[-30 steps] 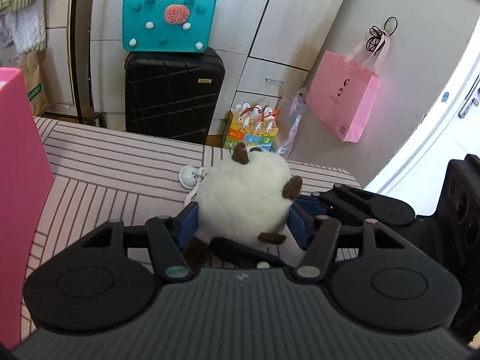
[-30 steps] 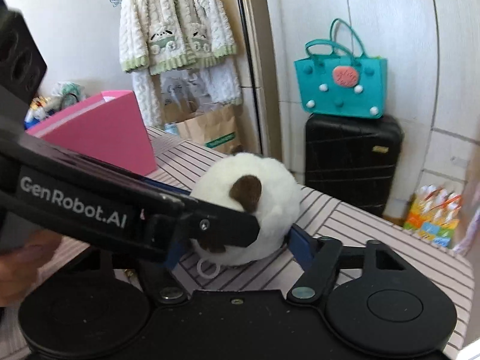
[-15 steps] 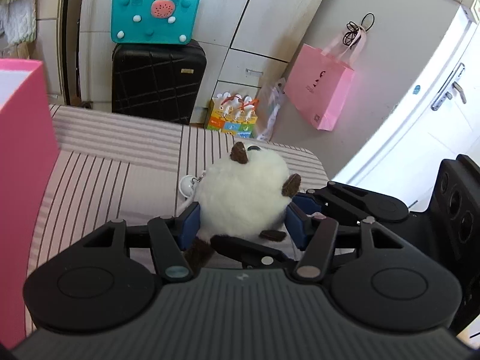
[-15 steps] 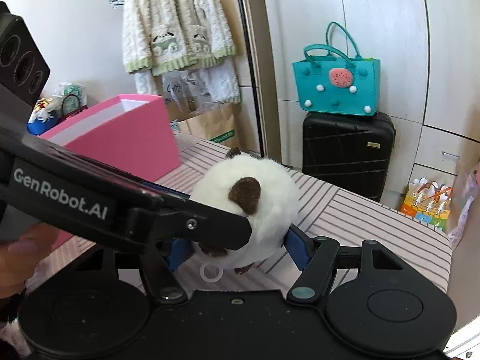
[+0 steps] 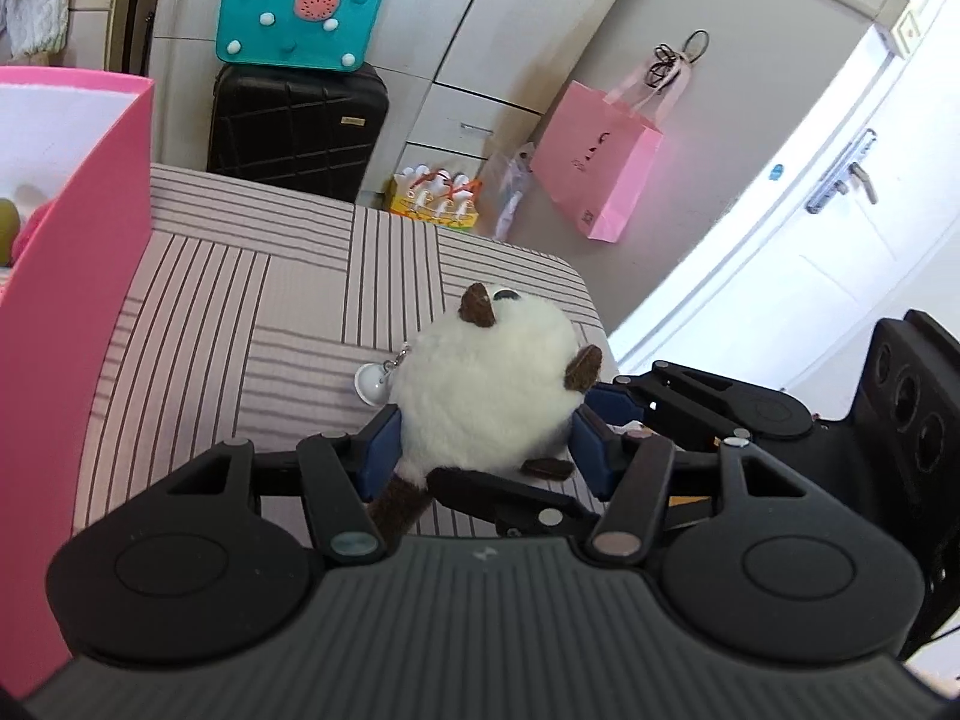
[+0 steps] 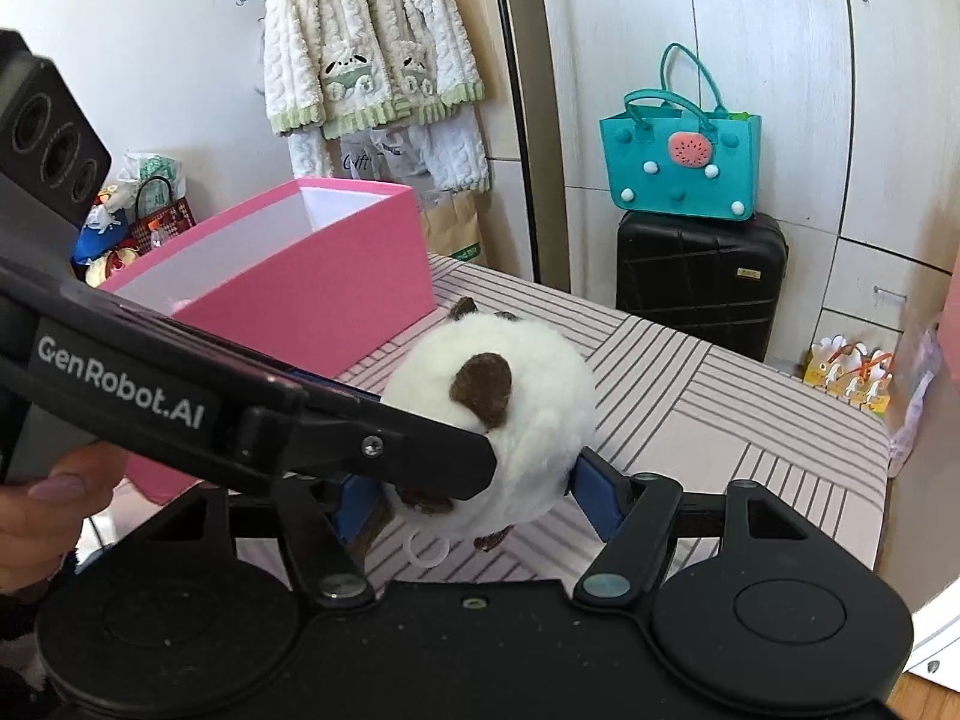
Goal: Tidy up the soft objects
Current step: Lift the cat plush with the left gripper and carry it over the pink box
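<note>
A round white plush toy [image 5: 486,384] with brown ears and tail, and a small bell on a clip, is held above the striped bed cover [image 5: 240,312]. My left gripper [image 5: 486,450] is shut on the plush from both sides. My right gripper [image 6: 474,492] is also shut on the same plush [image 6: 510,396], crossing under the left one. An open pink box [image 6: 282,288] stands on the cover to the left; it also shows in the left wrist view [image 5: 66,276], with a green and a pink soft item inside.
A black suitcase [image 5: 297,120] with a teal bag [image 5: 300,6] on top stands behind the bed. A pink paper bag [image 5: 594,174] hangs on the cupboard. A white door is at the right. A fluffy cardigan [image 6: 366,42] hangs on the wall.
Both grippers have risen with the plush between them; the plush has lifted off the cover and the pink box now shows its open top.
</note>
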### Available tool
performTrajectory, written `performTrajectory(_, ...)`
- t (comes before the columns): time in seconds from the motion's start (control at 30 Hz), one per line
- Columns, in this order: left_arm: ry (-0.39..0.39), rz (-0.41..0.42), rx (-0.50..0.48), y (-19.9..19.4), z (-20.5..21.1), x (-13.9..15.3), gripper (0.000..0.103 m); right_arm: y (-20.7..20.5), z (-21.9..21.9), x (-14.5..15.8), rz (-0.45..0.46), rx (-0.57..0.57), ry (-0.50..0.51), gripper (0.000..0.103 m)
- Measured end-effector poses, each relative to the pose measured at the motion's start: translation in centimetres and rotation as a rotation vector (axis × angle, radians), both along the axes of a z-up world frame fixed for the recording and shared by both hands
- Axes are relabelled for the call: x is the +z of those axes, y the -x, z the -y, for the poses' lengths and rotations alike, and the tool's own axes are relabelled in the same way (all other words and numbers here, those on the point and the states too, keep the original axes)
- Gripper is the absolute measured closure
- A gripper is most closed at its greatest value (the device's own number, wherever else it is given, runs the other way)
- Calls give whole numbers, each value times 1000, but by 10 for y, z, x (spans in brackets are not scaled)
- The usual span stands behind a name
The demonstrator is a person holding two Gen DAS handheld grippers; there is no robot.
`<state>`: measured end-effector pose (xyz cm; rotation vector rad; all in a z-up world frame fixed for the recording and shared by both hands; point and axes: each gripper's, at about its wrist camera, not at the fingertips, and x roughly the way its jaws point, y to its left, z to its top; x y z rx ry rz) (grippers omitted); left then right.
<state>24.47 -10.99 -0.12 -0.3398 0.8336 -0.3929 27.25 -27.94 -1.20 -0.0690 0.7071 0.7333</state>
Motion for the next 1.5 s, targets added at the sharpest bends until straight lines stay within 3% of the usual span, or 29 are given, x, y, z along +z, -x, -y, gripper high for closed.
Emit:
performTrajectory(0.23,13,9,-86,36,-23,11,46,28,-9,14,-60,-4,-16,29)
performTrajectory(0.7,44,8,-182,77,-72,40,46,85,-47,47,16,30,24,29)
performTrajectory(0.9,-9,-26,-217,89,-94,56,46,105,-67,70,38,70,54,29)
performTrajectory(1.1,-22,-58,-214,104,-124,71,46,120,-94,87,19,132,69,29)
performTrajectory(1.5,20,16,-87,107,-195,88,43,128,-149,120,145,240,18,30)
